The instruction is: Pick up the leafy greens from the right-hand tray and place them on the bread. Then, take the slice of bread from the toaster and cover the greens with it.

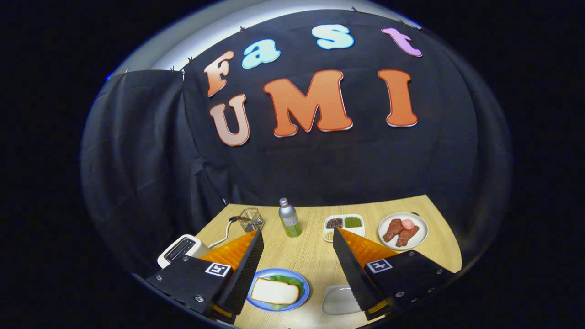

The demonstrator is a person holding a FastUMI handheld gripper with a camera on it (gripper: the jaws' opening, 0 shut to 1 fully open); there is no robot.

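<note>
My gripper (pixel 298 237) is open, its two black ribbed fingers spread wide above the wooden table with nothing between them. Low between the fingers, nearer the left one, a blue plate (pixel 302 283) carries a slice of bread (pixel 274 291) lying on top of leafy greens (pixel 287 279), whose green edges show around it. A white toaster (pixel 183 249) stands just left of the left finger. An empty white tray (pixel 339 299) lies by the base of the right finger.
Beyond the fingers stand a silver-and-green bottle (pixel 289 218), a small wire basket (pixel 251 219) with a white cable, a divided dish (pixel 343 226) of dark and green bits, and a white plate (pixel 420 228) holding reddish meat slices.
</note>
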